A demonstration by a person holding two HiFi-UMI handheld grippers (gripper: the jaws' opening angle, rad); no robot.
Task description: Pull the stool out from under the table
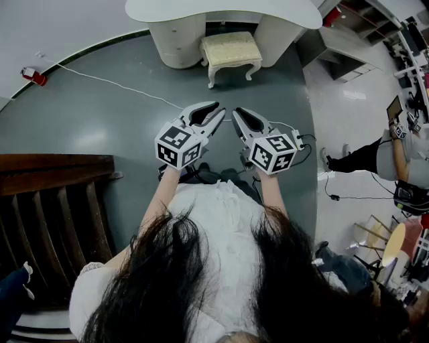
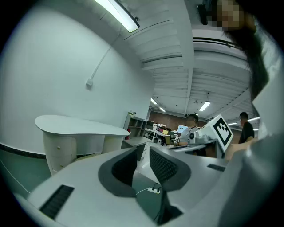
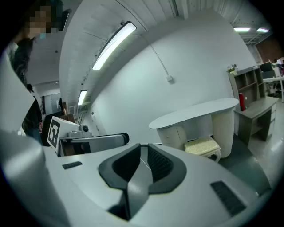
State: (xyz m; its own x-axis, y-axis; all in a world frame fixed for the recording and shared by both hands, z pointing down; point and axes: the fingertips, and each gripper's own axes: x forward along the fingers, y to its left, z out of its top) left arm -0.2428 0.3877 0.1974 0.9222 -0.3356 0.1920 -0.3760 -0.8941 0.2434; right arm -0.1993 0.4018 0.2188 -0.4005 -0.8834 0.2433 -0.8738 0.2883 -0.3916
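The stool [image 1: 231, 50] has a cream cushion and white curved legs. It stands on the grey floor, partly tucked under the white table [image 1: 201, 10] at the top of the head view. In the right gripper view the stool [image 3: 202, 145] shows beneath the table [image 3: 195, 113], far ahead. My left gripper [image 1: 218, 110] and right gripper [image 1: 237, 114] are held side by side in front of my body, well short of the stool. Both are shut with nothing in them. The left gripper [image 2: 143, 148] faces the table [image 2: 80, 126] from a distance, as does the right gripper [image 3: 141, 147].
A dark wooden slatted frame [image 1: 53, 201] stands at my left. A white cable [image 1: 107, 82] runs across the floor to a red object [image 1: 33, 75]. Black cables [image 1: 305, 151] lie by my feet. A person [image 1: 395, 157] sits at the right near desks and shelves.
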